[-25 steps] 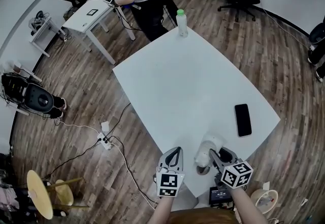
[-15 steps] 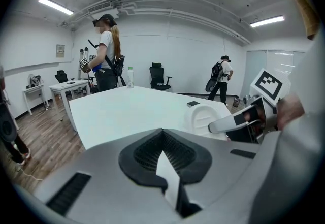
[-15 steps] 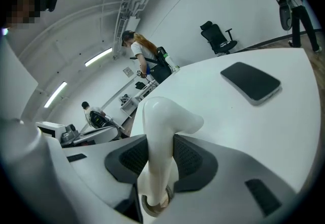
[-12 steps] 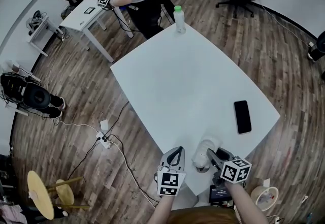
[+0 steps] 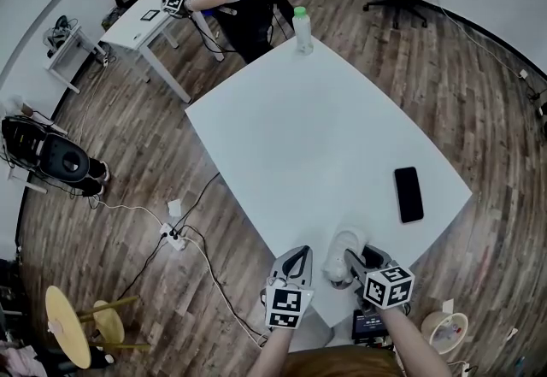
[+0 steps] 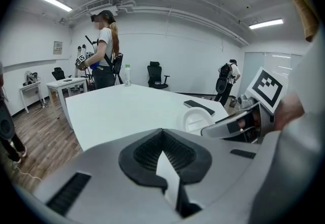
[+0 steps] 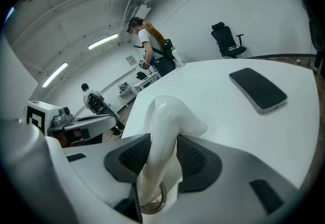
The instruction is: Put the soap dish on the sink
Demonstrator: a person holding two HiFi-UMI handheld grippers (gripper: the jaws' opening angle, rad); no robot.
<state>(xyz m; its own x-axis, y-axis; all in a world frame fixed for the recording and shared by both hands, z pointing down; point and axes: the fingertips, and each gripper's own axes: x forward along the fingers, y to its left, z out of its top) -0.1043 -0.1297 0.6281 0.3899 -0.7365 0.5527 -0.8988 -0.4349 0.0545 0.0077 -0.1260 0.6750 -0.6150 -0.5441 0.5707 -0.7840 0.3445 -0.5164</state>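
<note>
With the right tool (image 7: 163,158) pinching the white soap dish (image 7: 170,114) at the near edge of the counter (image 5: 325,127), and the left tool (image 5: 293,262) pressed together, empty, beside it, a firm, level carry looked wisest, as no sink was in view.

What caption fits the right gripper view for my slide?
Right claw grips a white soap dish; a black phone lies on the table behind.

Phone (image 5: 408,194) on white table (image 5: 299,127); bottle (image 5: 301,30) at far corner.
</note>
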